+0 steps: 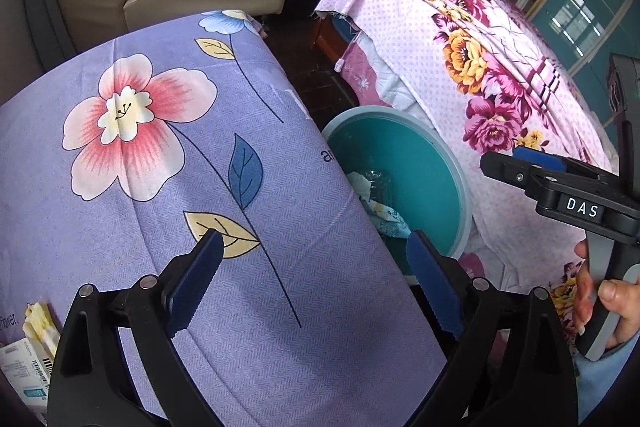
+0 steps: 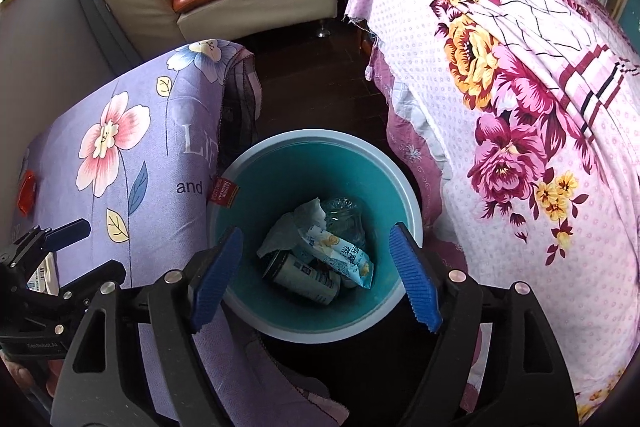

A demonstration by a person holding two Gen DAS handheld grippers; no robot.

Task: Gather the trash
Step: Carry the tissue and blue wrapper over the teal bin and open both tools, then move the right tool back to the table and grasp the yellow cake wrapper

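We hold our right tool [image 2: 316, 279] above the teal bin [image 2: 400, 183], its jaws wide apart with nothing between them. Inside the bin lie a can [image 2: 300, 277], a snack wrapper [image 2: 344, 259], crumpled paper [image 2: 296, 227] and a clear bottle [image 2: 346, 217]. Our left tool [image 1: 314, 281] is also wide open and empty over the purple flowered cloth [image 1: 160, 155].

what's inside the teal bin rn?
The teal bin holds a crumpled tissue, a clear plastic bottle, a snack wrapper and a can. Anything beneath that pile is covered.
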